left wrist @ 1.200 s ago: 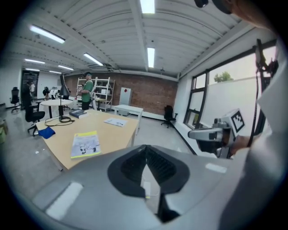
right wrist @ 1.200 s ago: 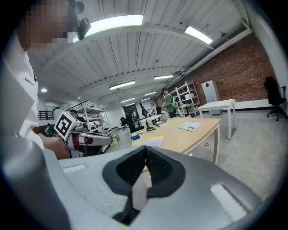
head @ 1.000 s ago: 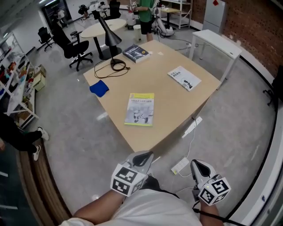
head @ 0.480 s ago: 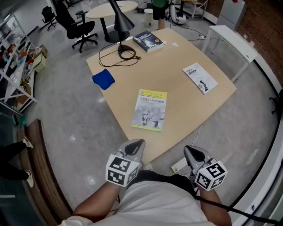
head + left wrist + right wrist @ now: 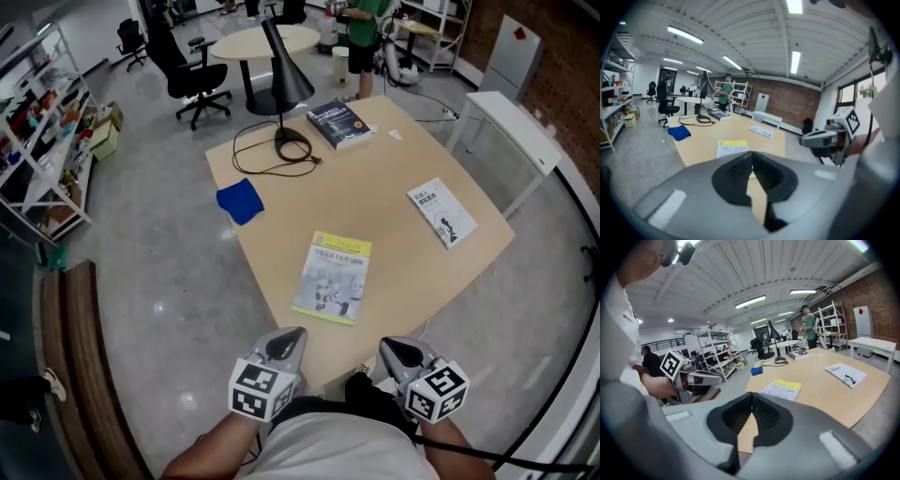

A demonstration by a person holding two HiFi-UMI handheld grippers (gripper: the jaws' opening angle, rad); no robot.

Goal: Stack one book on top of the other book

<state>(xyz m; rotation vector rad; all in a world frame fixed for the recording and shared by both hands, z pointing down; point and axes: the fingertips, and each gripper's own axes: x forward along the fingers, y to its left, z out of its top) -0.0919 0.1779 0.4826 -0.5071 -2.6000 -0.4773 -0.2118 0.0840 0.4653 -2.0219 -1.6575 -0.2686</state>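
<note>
Both grippers hang low at the near side of the table point(image 5: 394, 169), short of its edge and over the floor, with nothing in either.

Left gripper point(image 5: 286, 341): jaws pressed together, tips meeting, nothing between them. Its own view looks across the tabletop, with the other gripper in view at the right.

Right gripper point(image 5: 397, 350): jaws likewise pressed together and empty. Its marker cube faces up toward the head camera.

Books, all lying flat and well apart from one another:
- yellow-topped book point(image 5: 334, 277) — nearest the grippers, close to the near edge of the table, cover up, slightly skewed to the table's edge.
- white book point(image 5: 442, 212) — out toward the right-hand corner, cover up, with a small dark figure on it.
- dark book point(image 5: 337, 123) — at the far end of the table, just beside the lamp.

Other items on the table: a blue cloth point(image 5: 240, 201) near the left edge; a black lamp point(image 5: 286, 80) at the far-left part, its base on the tabletop, with a black cable point(image 5: 258, 155) looped beside it.

Surroundings: a round table point(image 5: 253, 42) and a black office chair point(image 5: 192, 66) beyond; a person in a green shirt point(image 5: 361, 28) standing at the far side; a white bench point(image 5: 511, 122) at the right; shelving point(image 5: 47, 122) along the left wall.
</note>
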